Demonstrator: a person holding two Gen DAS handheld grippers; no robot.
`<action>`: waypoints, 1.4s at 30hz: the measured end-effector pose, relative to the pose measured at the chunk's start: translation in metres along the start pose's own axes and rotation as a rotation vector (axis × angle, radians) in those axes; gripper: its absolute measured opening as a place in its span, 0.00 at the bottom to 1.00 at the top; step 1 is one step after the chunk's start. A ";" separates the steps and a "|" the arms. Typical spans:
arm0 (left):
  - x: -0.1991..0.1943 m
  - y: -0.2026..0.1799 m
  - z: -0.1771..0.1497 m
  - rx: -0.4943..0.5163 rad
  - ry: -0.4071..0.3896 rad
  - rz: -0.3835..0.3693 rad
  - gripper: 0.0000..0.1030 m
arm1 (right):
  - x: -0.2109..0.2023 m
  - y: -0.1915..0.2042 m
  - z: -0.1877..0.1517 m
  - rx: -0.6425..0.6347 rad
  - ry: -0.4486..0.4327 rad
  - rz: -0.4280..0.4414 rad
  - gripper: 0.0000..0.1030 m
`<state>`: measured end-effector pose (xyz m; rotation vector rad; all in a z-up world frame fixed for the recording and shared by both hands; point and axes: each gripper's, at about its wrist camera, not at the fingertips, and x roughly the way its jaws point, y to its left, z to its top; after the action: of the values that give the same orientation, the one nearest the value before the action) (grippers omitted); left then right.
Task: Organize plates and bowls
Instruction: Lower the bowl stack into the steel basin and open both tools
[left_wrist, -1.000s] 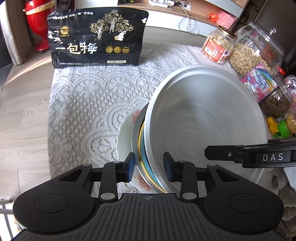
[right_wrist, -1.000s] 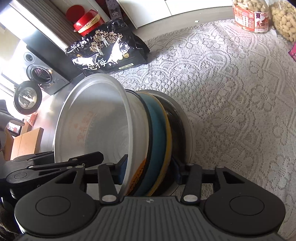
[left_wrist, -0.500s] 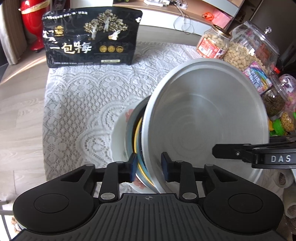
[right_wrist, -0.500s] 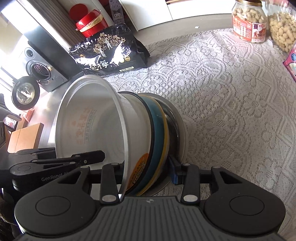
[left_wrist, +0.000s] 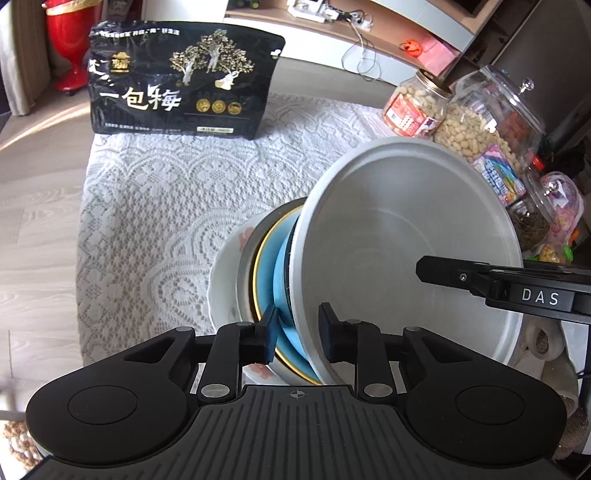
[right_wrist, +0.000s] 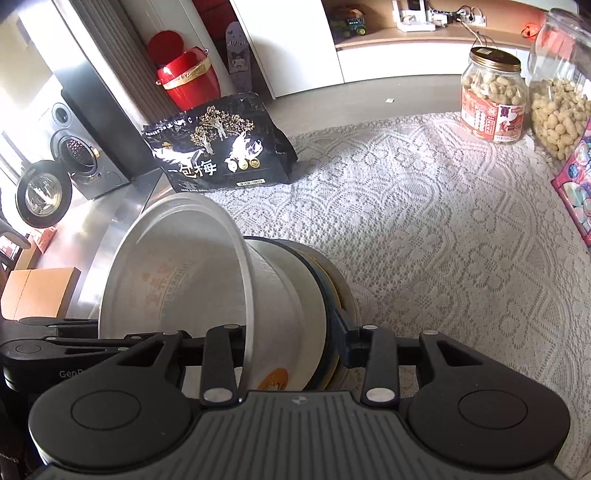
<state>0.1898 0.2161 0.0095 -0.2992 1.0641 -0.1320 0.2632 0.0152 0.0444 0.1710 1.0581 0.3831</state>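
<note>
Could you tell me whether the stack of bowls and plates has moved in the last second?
Yes. In the right wrist view the stack sits lower in frame, farther from the black snack bag, as both grippers draw it back.

The white bowl (right_wrist: 207, 295) hides the right gripper's (right_wrist: 291, 347) left fingertip, and the floral plate (left_wrist: 225, 273) shows only as a sliver behind the stack.

Each claw, left (left_wrist: 295, 334) and right (right_wrist: 291, 341), is matte black plastic with a ribbed grey-black base, two round side discs, silver screw heads on its linkage arms, dark blue pads (left_wrist: 269, 334), and white lettering reading "DAS" on the right one's side.
</note>
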 end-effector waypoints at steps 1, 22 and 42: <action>-0.001 0.003 0.001 -0.011 -0.001 -0.003 0.23 | 0.003 0.001 0.002 0.004 0.007 -0.010 0.33; -0.025 0.024 0.019 -0.065 -0.002 -0.123 0.22 | -0.009 0.025 0.019 -0.143 -0.075 -0.077 0.40; -0.019 -0.014 0.011 0.174 -0.145 0.020 0.30 | -0.007 0.005 0.026 -0.079 -0.033 -0.074 0.55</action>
<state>0.1907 0.2097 0.0345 -0.1390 0.9046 -0.1811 0.2818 0.0183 0.0641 0.0674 1.0117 0.3534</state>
